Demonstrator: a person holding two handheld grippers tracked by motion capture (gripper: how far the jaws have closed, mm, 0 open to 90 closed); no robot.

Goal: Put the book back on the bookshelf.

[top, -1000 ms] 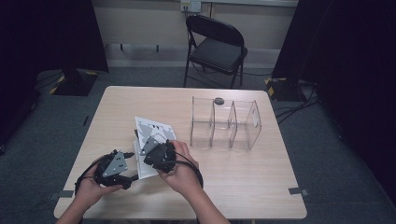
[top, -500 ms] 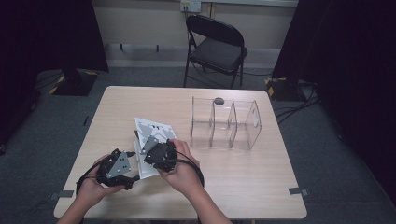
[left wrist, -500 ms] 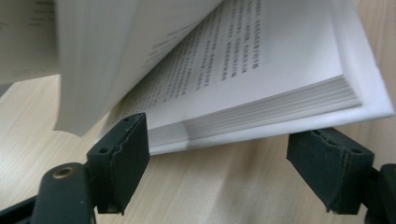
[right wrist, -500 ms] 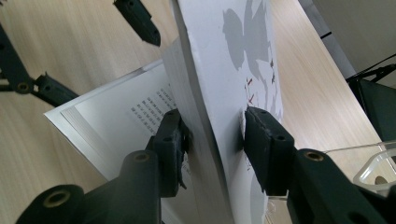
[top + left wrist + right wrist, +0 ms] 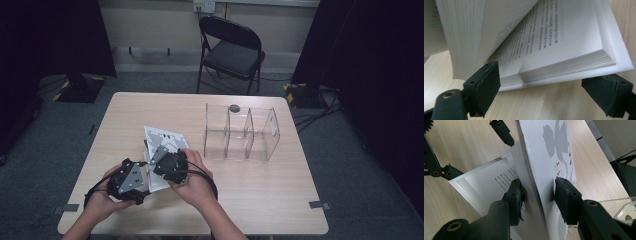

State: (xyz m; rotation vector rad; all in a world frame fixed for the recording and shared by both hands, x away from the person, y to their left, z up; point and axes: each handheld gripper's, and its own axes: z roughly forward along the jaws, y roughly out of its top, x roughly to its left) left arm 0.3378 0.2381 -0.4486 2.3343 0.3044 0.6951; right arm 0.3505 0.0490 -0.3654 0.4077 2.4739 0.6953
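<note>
Right gripper view: right gripper (image 5: pixel 537 188) clamps raised half of book (image 5: pixel 541 157). Left gripper (image 5: pixel 541 87) jaws just opening, flanking lower pages, hand low.

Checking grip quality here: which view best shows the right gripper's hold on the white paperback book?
The right gripper view: the right gripper clamps the white paperback book's lifted cover and pages. The left gripper view shows printed pages; the high view shows hands covering the book.
</note>
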